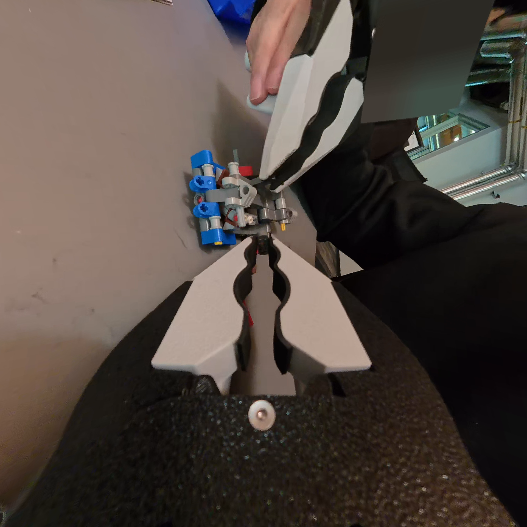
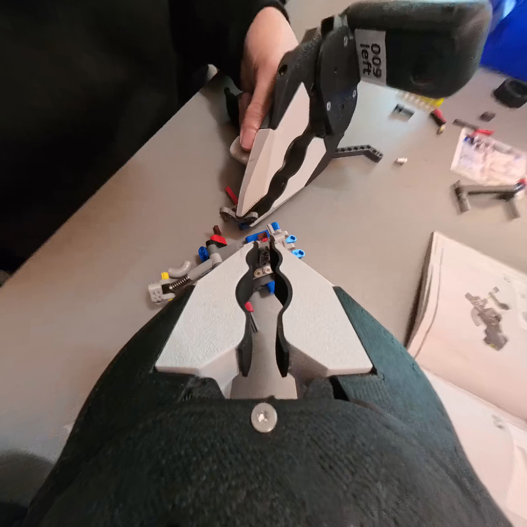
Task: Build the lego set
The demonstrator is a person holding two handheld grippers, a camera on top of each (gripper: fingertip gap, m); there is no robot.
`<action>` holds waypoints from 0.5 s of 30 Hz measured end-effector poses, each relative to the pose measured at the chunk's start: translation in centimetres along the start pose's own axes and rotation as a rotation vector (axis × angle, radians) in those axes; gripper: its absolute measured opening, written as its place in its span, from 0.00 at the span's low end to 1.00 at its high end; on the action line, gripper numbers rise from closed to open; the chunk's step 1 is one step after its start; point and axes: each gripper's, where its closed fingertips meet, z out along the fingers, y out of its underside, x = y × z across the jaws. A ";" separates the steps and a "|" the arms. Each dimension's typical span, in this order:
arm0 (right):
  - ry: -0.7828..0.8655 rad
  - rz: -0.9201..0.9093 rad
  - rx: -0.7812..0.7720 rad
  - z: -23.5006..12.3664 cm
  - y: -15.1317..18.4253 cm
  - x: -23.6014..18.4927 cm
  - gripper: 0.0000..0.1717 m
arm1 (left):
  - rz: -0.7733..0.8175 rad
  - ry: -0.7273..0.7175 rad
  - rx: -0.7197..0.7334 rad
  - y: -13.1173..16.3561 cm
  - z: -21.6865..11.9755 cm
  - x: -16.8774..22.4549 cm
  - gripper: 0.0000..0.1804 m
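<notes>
Black foam-textured housing fills the bottom of both wrist views, with pale grey fingers running forward from it. My right gripper (image 2: 263, 251) is clenched on a black studded beam of the brick assembly (image 2: 216, 256), grey, blue and red, lying on the table (image 2: 99, 228). My left gripper (image 2: 246, 215) comes in from the far side, tips closed on a grey curved piece (image 2: 228, 212) at that assembly's end; in its own view a dark knobbed part (image 1: 263, 244) sits between the tips. The table is matte grey and scuffed, its edge against dark clothing. Loose parts (image 2: 484, 196), a clear bag (image 2: 490, 159) and an open booklet (image 2: 470, 313) lie to the right. Metal pipes (image 1: 484, 176) show beyond the table.
</notes>
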 end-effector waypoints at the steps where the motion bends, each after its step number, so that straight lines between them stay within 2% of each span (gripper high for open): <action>1: -0.029 0.075 -0.011 0.0 0.0 0.1 0.03 | 0.000 0.006 0.000 0.0 0.0 0.1 0.02; 3: -0.069 0.274 -0.019 -0.1 0.0 0.9 0.03 | 0.007 0.007 -0.007 0.1 0.0 0.1 0.02; 7: -0.171 0.872 -0.001 -0.2 0.1 2.9 0.02 | 0.031 0.015 -0.055 0.8 0.4 0.4 0.02; 8: -0.214 0.961 0.022 -0.1 -0.2 3.2 0.02 | 0.034 0.020 -0.062 0.8 0.5 0.5 0.02; 13: -0.258 1.080 0.124 0.4 -1.4 4.7 0.00 | 0.040 0.039 -0.050 0.6 0.4 0.8 0.02; 15: -0.239 1.081 0.157 0.2 -1.8 5.3 0.06 | 0.046 0.051 -0.049 0.6 0.4 1.0 0.02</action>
